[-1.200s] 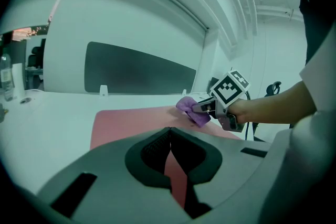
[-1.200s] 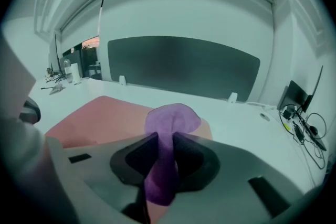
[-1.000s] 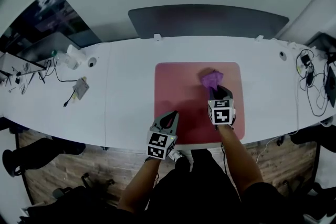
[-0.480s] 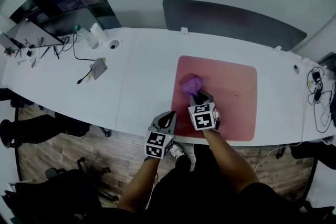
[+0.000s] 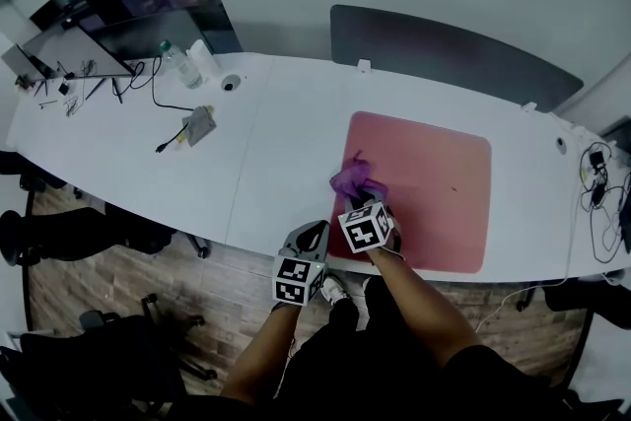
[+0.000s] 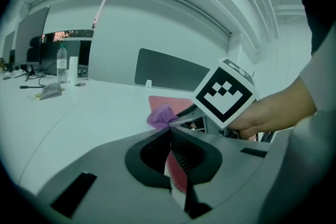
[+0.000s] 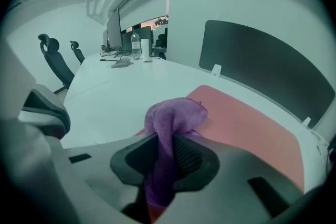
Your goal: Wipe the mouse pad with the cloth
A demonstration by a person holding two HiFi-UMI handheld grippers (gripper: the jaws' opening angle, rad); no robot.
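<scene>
Soft, even overhead light, rather dim; the white surface (image 5: 128,163) shows bright with no hard glare. The cloth (image 7: 170,118) throws only a faint shadow on the mouse pad (image 7: 252,134). Strong fish-eye bending throughout. Both gripper views have a greenish cast, black corners and a soft, blurred foreground.

Pretty clearly an office. There's a long white desk (image 5: 276,143) against a plain wall, with a dark grey divider panel (image 5: 444,49) clipped to its back edge and monitors (image 7: 113,29) at the far end. Black high-back swivel chairs (image 7: 55,60) sit beside it. On top are a water bottle (image 5: 175,64), loose cables (image 5: 601,187) (classic desk clutter) and a pink mouse pad (image 5: 434,182). Wood-look floor (image 5: 227,286) underneath.
</scene>
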